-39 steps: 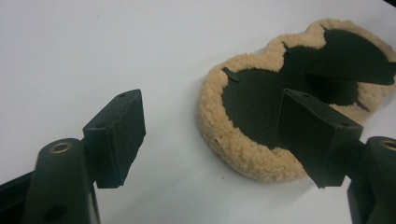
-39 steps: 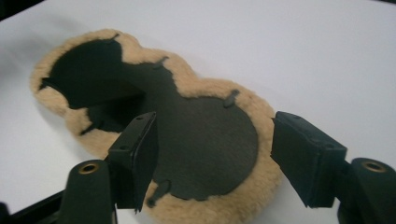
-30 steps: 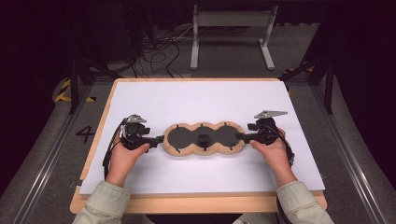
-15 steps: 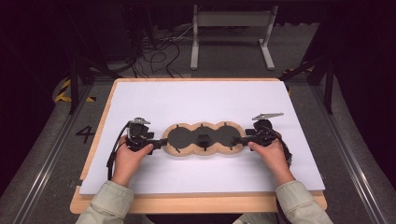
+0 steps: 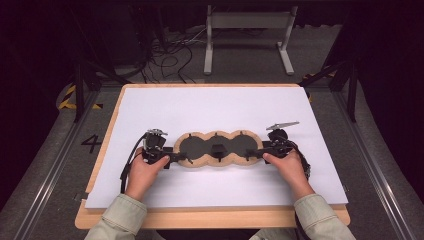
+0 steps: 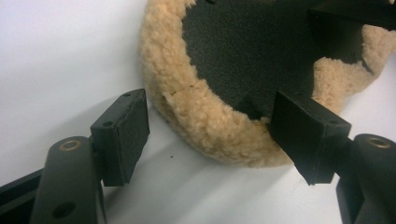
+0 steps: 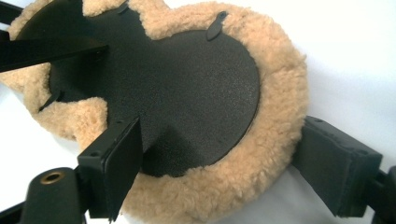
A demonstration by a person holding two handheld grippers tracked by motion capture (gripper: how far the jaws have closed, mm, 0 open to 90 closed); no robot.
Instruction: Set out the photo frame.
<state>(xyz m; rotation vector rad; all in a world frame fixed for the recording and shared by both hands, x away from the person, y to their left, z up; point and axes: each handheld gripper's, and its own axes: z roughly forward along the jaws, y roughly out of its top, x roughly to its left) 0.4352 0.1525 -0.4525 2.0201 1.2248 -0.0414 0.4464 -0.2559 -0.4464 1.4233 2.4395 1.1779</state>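
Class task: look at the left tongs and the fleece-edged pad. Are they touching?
Touching. In the left gripper view, one pad of the left tongs rests on the fleece-edged pad at its rim, while the other stands off it with white table between.

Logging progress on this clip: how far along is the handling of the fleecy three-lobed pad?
Done: the pad lies flat on the white sheet. In hand: the left tool and right tool straddle its ends; the right jaws have just been opening, its pads off the fleece. Left: withdrawing both.
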